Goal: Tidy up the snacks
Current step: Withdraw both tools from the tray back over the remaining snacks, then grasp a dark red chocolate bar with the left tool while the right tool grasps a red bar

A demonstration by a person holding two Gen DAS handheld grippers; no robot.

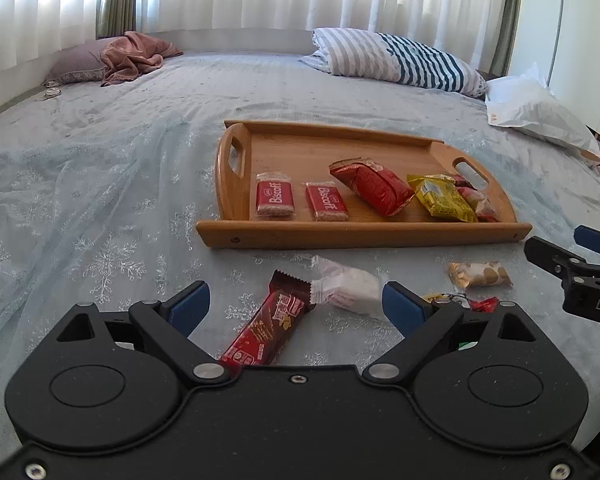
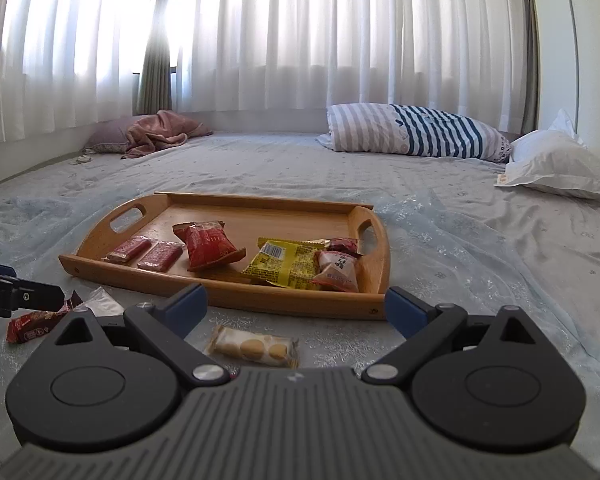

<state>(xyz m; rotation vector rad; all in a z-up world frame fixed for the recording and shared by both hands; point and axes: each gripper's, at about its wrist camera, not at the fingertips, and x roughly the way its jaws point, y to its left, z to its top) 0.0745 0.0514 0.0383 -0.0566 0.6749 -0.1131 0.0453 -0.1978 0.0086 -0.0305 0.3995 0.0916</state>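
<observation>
A wooden tray [image 1: 364, 234] on the bed holds two Biscoff packs [image 1: 274, 199], a red pack [image 1: 370, 186], a yellow pack [image 1: 444, 198] and small red packs. On the sheet in front of it lie a brown-red chocolate bar [image 1: 268, 326], a white wrapped sweet [image 1: 348, 288] and a clear cookie pack [image 1: 480, 274]. My left gripper [image 1: 296, 304] is open just above the bar and sweet. My right gripper [image 2: 296, 308] is open above the cookie pack [image 2: 254, 346], near the tray's [image 2: 220, 294] front rim.
A striped pillow [image 1: 396, 58] and white pillow [image 1: 536, 110] lie at the far right, a pink blanket [image 1: 134, 56] at the far left. More small wrappers [image 1: 466, 302] lie by the left gripper's right finger. Curtains run behind the bed.
</observation>
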